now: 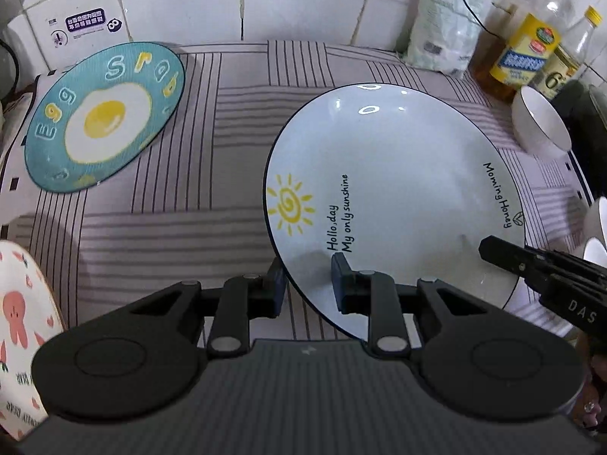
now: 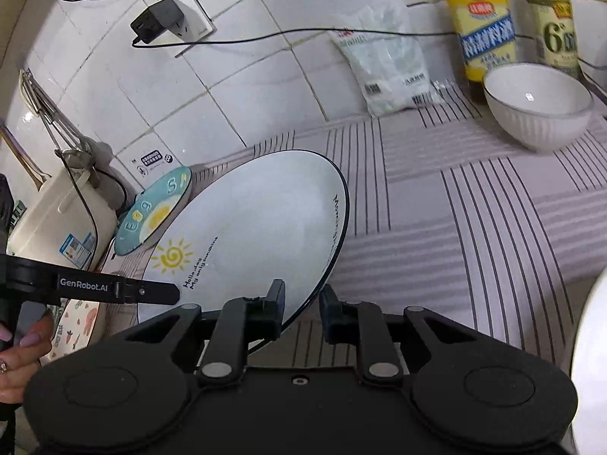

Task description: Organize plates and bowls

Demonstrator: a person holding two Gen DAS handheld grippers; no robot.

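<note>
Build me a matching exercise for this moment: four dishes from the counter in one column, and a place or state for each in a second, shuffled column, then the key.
Things
1. sun plate
2. egg plate
3. white bowl
4. octopus plate

Places or states
A. stands in front of the bottles
B. lies flat on the striped cloth near the wall sticker
C. gripped at its rim by the left gripper and the right gripper
D. at the near left edge of the left wrist view, only partly seen

Pairs: 1-C, 2-B, 3-A, 4-D
</note>
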